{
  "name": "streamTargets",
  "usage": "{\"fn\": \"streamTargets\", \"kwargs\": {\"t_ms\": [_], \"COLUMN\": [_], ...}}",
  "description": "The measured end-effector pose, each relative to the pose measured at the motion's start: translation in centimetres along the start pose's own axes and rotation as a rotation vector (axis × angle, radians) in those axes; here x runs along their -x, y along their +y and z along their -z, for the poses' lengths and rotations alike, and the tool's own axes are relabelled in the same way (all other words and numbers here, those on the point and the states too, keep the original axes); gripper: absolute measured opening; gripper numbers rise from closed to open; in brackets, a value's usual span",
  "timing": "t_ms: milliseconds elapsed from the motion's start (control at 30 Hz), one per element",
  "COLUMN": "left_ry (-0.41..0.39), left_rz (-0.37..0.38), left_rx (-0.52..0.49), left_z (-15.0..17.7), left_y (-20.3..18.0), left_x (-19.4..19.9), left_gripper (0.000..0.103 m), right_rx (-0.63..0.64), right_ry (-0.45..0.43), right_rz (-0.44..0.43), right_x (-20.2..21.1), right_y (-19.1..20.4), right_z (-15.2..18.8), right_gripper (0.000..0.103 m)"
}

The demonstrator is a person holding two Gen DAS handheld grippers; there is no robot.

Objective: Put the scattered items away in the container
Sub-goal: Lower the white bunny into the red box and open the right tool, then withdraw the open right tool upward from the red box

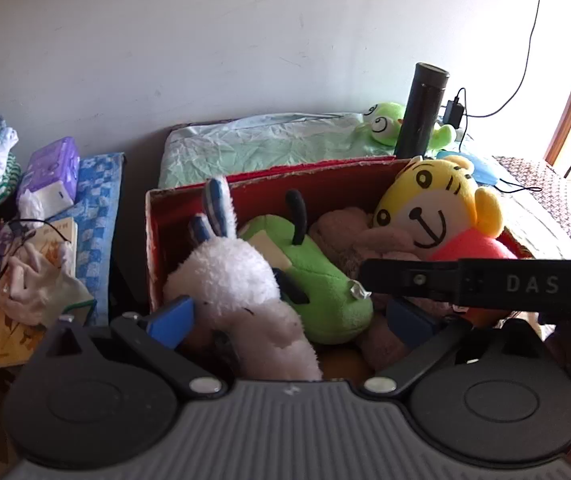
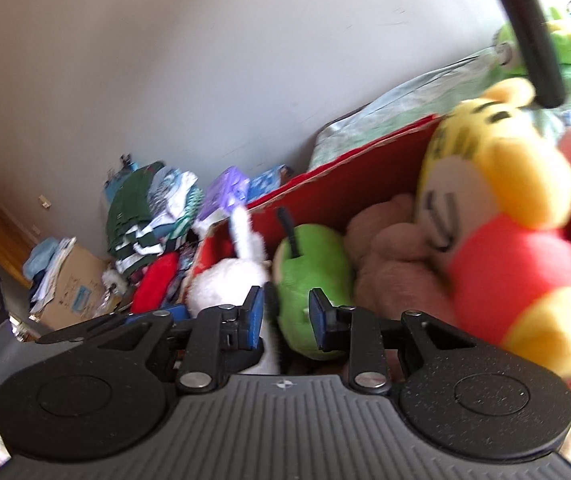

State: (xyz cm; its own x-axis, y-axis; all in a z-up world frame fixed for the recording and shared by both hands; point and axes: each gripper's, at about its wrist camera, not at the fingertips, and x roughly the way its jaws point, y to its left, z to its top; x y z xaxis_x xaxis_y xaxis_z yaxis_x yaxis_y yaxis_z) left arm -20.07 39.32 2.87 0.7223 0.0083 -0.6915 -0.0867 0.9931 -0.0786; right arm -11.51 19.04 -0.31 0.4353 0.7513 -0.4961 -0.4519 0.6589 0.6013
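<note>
The right hand-held gripper [image 2: 283, 322] hangs over a red cardboard box [image 2: 365, 168], its blue-padded jaws partly apart with nothing pressed between them. Beyond them, inside the box, lie a white plush rabbit [image 2: 225, 280], a green plush toy [image 2: 313, 264] and a brown plush [image 2: 393, 252]. A yellow tiger plush [image 2: 497, 208] in red leans at the box's right end, blurred. Folded clothes [image 2: 145, 216] pile up to the left against a pale wall [image 2: 165, 60].
</note>
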Motion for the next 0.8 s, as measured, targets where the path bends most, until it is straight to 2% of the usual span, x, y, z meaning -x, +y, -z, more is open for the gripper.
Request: {"fn": "streamTargets", "kwargs": {"t_ms": [133, 400, 600, 800], "left_ry": [0.03, 0.096, 0.089, 0.087], "left_rz": [-0.063, -0.146, -0.204, -0.225], "left_rx": [-0.007, 0.064, 0.071, 0.086], "left_z": [-0.3, -0.1, 0.1, 0.2], "left_y": [-1.4, -2.1, -2.7, -3.3], "left_x": [-0.4, -0.9, -0.3, 0.1], "left_gripper": [0.102, 0.102, 0.102, 0.102], "right_rx": [0.012, 0.037, 0.024, 0.004], "right_ry": [-0.03, -0.099, -0.134, -0.14], "right_rz": [0.052, 0.075, 0.086, 0.115], "right_x": [1.1, 3.0, 4.4, 5.4], "right_y": [-0.3, -0.6, -1.4, -2.0], "right_z": [0.5, 1.1, 1.5, 1.9], "right_gripper": [0.029, 0.028, 0.028, 0.029]}}
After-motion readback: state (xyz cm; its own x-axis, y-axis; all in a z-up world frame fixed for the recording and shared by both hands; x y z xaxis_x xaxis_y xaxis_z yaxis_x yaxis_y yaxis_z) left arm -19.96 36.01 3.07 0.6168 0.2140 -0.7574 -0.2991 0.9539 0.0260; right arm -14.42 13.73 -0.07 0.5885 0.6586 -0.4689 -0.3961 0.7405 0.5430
